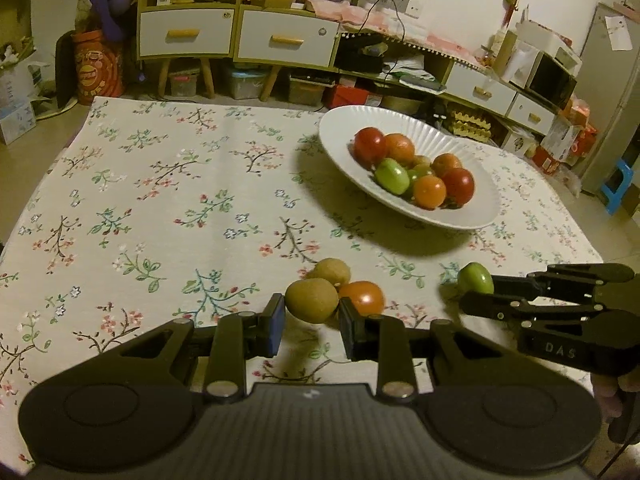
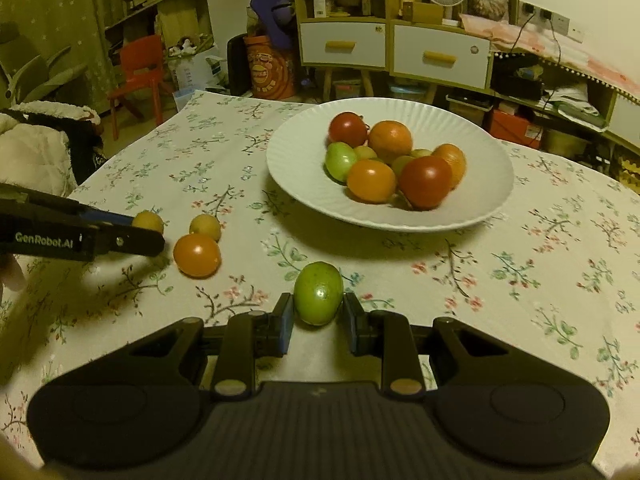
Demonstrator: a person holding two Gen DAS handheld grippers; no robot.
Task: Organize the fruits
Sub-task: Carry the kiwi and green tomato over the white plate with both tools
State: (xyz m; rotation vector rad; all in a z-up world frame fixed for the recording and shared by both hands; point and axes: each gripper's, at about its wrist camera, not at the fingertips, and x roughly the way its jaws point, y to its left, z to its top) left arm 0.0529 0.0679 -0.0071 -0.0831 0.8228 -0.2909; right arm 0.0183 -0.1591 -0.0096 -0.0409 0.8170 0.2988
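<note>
My left gripper (image 1: 312,320) is shut on a brownish-yellow kiwi-like fruit (image 1: 311,300), held just above the flowered tablecloth. A second brownish fruit (image 1: 331,271) and an orange tomato (image 1: 362,297) lie right behind it. My right gripper (image 2: 318,316) is shut on a green fruit (image 2: 319,293); it also shows in the left wrist view (image 1: 475,278). A white plate (image 1: 476,204) at the far right of the table holds several red, orange and green fruits. In the right wrist view the plate (image 2: 480,196) lies straight ahead, and my left gripper (image 2: 146,232) is at the left.
The table (image 1: 160,200) carries a flowered cloth, with its far edge beyond the plate. Cabinets with drawers (image 1: 240,36), boxes and a red chair (image 2: 138,72) stand on the floor behind. A padded chair (image 2: 36,148) sits at the table's left edge.
</note>
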